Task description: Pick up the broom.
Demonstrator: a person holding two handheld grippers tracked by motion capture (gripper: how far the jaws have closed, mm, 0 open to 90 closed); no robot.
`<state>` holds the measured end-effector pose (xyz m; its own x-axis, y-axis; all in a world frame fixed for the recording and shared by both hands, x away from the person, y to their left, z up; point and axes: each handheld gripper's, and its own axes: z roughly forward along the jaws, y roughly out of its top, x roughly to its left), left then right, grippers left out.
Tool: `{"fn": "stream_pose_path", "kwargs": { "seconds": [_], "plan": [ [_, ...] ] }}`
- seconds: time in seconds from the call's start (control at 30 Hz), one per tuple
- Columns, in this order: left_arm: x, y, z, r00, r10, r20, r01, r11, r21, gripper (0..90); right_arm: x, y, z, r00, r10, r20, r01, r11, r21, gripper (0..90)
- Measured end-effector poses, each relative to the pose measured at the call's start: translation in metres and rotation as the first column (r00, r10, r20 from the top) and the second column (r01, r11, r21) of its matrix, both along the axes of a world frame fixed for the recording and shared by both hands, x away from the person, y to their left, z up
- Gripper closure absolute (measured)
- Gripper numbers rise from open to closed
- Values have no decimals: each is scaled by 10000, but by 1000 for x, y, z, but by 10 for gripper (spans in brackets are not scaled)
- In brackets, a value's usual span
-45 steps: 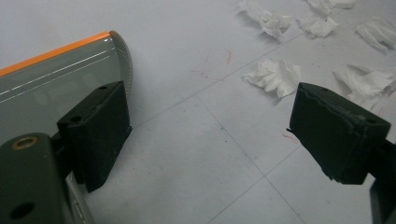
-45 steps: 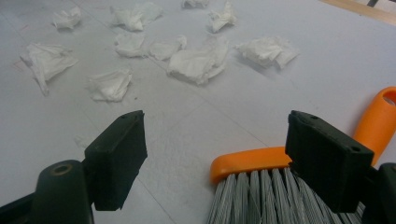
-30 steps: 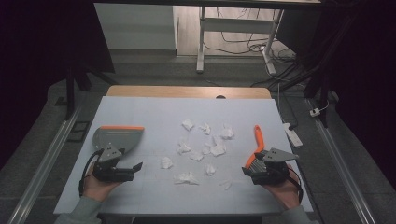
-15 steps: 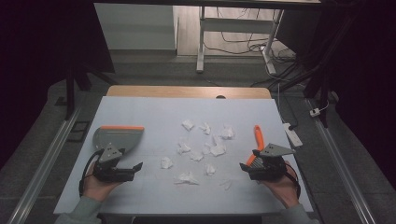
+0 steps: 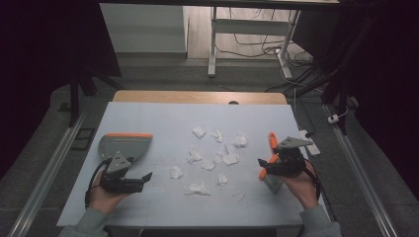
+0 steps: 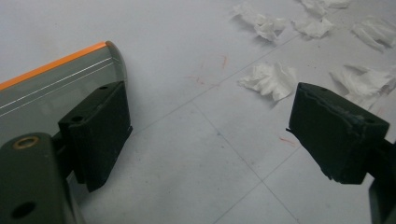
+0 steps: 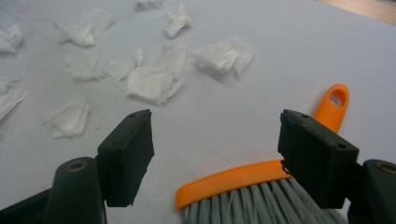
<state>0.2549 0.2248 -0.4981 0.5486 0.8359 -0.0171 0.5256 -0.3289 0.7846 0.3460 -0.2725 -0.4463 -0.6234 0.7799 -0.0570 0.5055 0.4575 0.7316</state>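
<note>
Hovering over the brush (image 7: pixel 261 179) with the right tongs (image 7: pixel 229 163), jaws spread wide and nothing held yet, so this looks like the grab before a sweep. Brush sits at about 3 o'clock on the surface (image 5: pixel 163 111), orange handle pointing away toward 12, grey bristles nearest the person.

What I'd worry about: in the right gripper view the jaws straddle the orange band right above the bristles, not the handle. Closing there could pinch bristles or catch only the edge of the band, and the brush would probably swivel or slip once it's lifted. The brush also lies close to the surface's 3 o'clock edge, so a clumsy nudge could push it off.

Left tongs (image 5: pixel 129 181) are at roughly 8 o'clock, also wide open and empty, just beside the dustpan (image 5: pixel 124 146), which lies flat at 9 o'clock with its orange lip on the far side. One jaw sits close against the pan's edge in the left gripper view, so it could shove the pan instead of gripping it.

Scraps (image 5: pixel 202 163) of white tissue are scattered around the middle, between the two hands. They look light and crumpled, so a fast swing would likely scatter them rather than gather them. Nothing else blocks the way; the nearest scrap lies just beyond the left tongs.
</note>
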Motion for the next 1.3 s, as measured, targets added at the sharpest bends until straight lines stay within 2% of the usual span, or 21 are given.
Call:
{"fn": "stream_pose_path", "kwargs": {
  "seconds": [0.13, 0.17, 0.27, 0.33, 0.4, 0.5, 0.53, 0.57, 0.6, 0.63, 0.77, 0.8, 0.83, 0.87, 0.9, 0.93, 0.97, 1.1, 1.17, 1.2, 1.3],
  "plan": [
    [0, 0, -1, 10000, -88, -11, 88, 10000, 42, 132, 13, 3, 6, 9997, -109, -238, 102, 9995, -289, 274],
    [0, -1, -1, 10000, -100, -1, 100, 9999, 38, 132, 21, 3, 10, 9989, -220, -422, 207, 9993, -324, 276],
    [0, -2, -1, 9999, -137, 11, 136, 9999, 82, 132, 30, 3, 14, 9976, -373, -590, 355, 9989, -308, 281],
    [0, -2, -1, 9999, -163, 10, 163, 9998, 110, 132, 45, 2, 19, 9932, -759, -881, 720, 9963, -460, 288],
    [0, -2, -1, 9999, -172, 12, 172, 9998, 103, 132, 51, 0, 20, 9909, -875, -1020, 824, 9952, -532, 291],
    [0, -3, -1, 9998, -188, 8, 187, 9998, 101, 132, 68, -4, 20, 9786, -1448, -1461, 1351, 9880, -744, 295],
    [0, -3, -1, 9998, -189, 2, 189, 9998, 97, 132, 74, -5, 19, 9737, -1593, -1628, 1477, 9857, -815, 296],
    [0, -3, -1, 9998, -186, -11, 186, 9998, 96, 132, 85, -7, 17, 9623, -1914, -1931, 1732, 9790, -1072, 296],
    [0, -2, -1, 9998, -188, -14, 188, 9998, 89, 132, 85, -7, 17, 9623, -1914, -1931, 1732, 9790, -1072, 296],
    [0, -2, -1, 9998, -192, -10, 192, 9998, 85, 132, 90, -9, 16, 9552, -2102, -2084, 1894, 9751, -1158, 296],
    [0, -2, -1, 9998, -207, -17, 207, 9998, 60, 132, 102, -12, 13, 9242, -2749, -2652, 2411, 9584, -1529, 296],
    [0, -2, -1, 9998, -208, -20, 209, 9998, 73, 132, 104, -14, 10, 9091, -3012, -2878, 2595, 9499, -1743, 298],
    [0, -2, -1, 9997, -236, -21, 236, 9997, 60, 132, 104, -14, 10, 9091, -3012, -2878, 2595, 9499, -1743, 298],
    [0, -2, -1, 9997, -249, -22, 250, 9997, 56, 132, 106, -16, 5, 8924, -3213, -3167, 2694, 9426, -1973, 298],
    [0, -2, -1, 9996, -265, -21, 265, 9996, 66, 132, 106, -16, 5, 8924, -3213, -3167, 2694, 9426, -1973, 298],
    [-1, -2, -1, 9996, -272, -19, 272, 9996, 54, 132, 107, -18, 0, 8779, -3380, -3392, 2789, 9367, -2117, 297],
    [-1, -2, -1, 9996, -284, -15, 284, 9996, 54, 132, 107, -18, 0, 8779, -3380, -3392, 2789, 9367, -2117, 297],
    [-1, -3, -1, 9996, -287, -19, 287, 9996, 74, 131, 109, -17, -10, 8548, -3590, -3748, 2874, 9287, -2341, 299],
    [-1, -2, -1, 9996, -287, -32, 287, 9996, 59, 131, 110, -14, -17, 8332, -3771, -4044, 2899, 9207, -2612, 308],
    [-1, -2, -1, 9996, -284, -32, 284, 9996, 52, 131, 110, -14, -17, 8332, -3771, -4044, 2899, 9207, -2612, 308],
    [-1, -2, -1, 9995, -305, -35, 305, 9995, 53, 131, 112, -15, -22, 8116, -4026, -4232, 3018, 9094, -2864, 330]
  ]
}}
